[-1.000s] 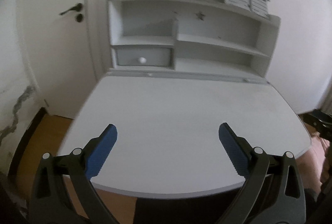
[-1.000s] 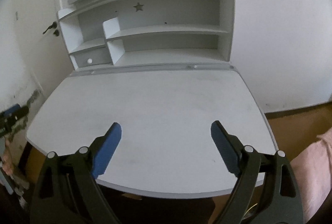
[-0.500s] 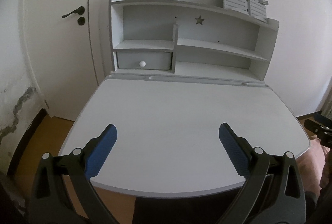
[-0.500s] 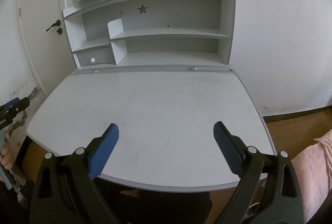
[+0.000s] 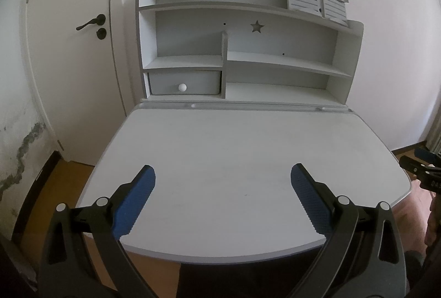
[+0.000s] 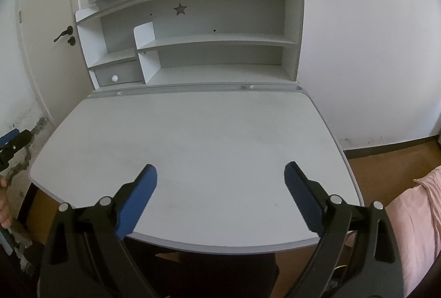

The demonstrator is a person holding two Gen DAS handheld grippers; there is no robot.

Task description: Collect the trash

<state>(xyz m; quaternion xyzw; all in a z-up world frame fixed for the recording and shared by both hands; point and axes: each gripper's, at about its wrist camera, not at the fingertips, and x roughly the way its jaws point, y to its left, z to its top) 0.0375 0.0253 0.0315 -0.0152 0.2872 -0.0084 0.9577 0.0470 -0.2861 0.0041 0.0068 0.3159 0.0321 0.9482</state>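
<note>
Both views have tilted up since 1 s ago, showing more wall above hutch. No trash or legible writing visible. Left blue-padded black gripper (image 5: 222,196) & right blue-padded black gripper (image 6: 220,194) spread wide, holding nothing, above near edge of pale grey desk top (image 5: 234,149); grey shelf hutch (image 5: 281,63) ahead.

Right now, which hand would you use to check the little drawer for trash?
Probably left. The left hand-held gripper faces the drawer more directly, open; from the right hand-held gripper it sits far off left.
</note>
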